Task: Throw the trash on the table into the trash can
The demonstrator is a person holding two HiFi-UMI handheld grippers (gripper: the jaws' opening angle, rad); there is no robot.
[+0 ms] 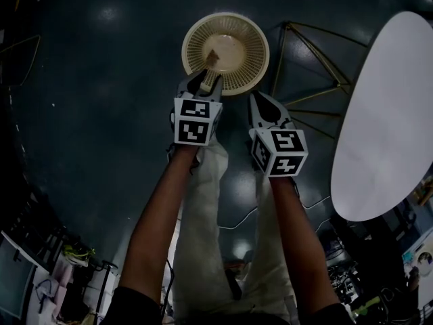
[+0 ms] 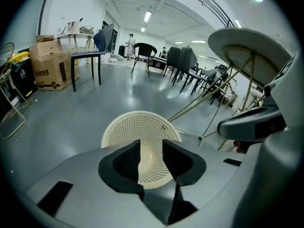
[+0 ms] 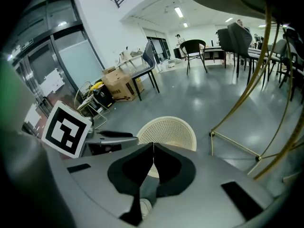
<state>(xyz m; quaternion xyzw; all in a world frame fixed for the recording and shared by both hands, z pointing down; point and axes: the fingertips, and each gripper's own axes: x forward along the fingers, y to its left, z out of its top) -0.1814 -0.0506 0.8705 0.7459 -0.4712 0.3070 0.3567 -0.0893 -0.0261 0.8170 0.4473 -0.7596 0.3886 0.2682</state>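
A cream perforated trash can (image 1: 254, 32) stands on the dark floor, and a small brownish scrap (image 1: 213, 59) lies inside it. My left gripper (image 1: 208, 78) hangs over the can's near rim. Its jaws stand apart with nothing between them, and through the gap in the left gripper view I see only the can's (image 2: 137, 125) pale inside behind my left gripper (image 2: 151, 148). My right gripper (image 1: 259, 100) is just right of the can, outside the rim. In the right gripper view its tips (image 3: 153, 151) meet with nothing held, and the can (image 3: 171, 129) is ahead.
A white oval table (image 1: 389, 114) on thin brass legs (image 1: 304, 66) stands to the right. Cardboard boxes (image 2: 47, 63) and dark chairs (image 2: 99, 46) stand further off across the grey floor. The person's legs (image 1: 203, 202) are below the grippers.
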